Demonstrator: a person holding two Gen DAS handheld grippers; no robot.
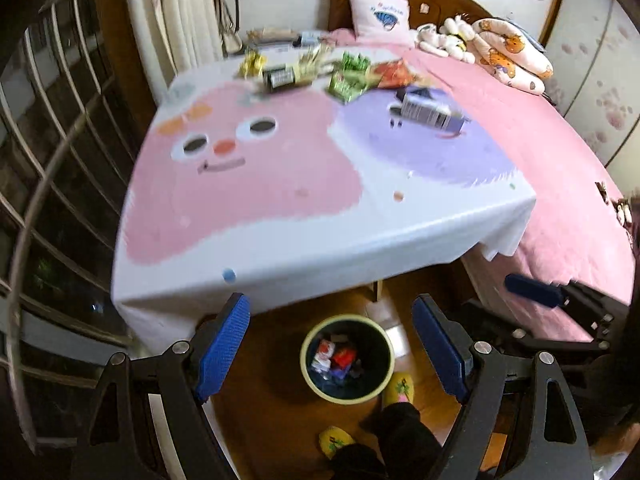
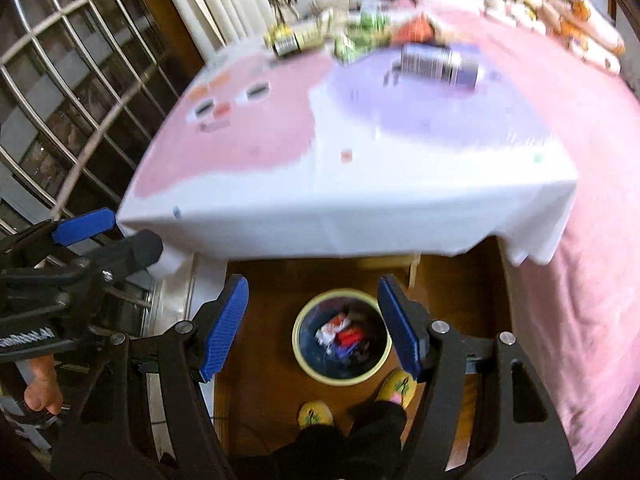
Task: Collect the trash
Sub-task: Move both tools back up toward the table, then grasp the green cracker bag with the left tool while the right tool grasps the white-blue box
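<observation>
Blue ribbed pads line both fingers of your left hand-held gripper (image 1: 332, 344), which stands spread wide with nothing between the pads. Your right hand-held gripper (image 2: 314, 326) is spread the same way, also empty.

Directly below and between each pair of fingers sits the round trash bin (image 1: 310, 382), dark inside with a pale yellow-green rim, on the glossy brown wooden floor (image 1: 264, 392). Crumpled wrappers (image 1: 334, 358) in red, white and blue lie at its bottom. Just nearer to you than the bin are your two yellow slippers (image 2: 316, 414), soft and rounded.

Ahead of and above both grippers stretches the worktop (image 1: 304, 236), draped in a smooth white cloth printed with a pink cartoon face and a lilac patch; its hem hangs over the near edge. At the far end, well apart from the fingers, lies a heap of crinkly trash (image 1: 316, 70): green and yellow foil packets, a red-orange bag and a dark barcoded pack. Closer, ahead and to the right, a boxy purple carton (image 1: 430, 112) with a barcoded white panel lies on its side on the lilac patch.

Right of the worktop runs a bed (image 1: 560, 168) in pink fabric, with plush toys (image 1: 480, 46) by its wooden headboard.
</observation>
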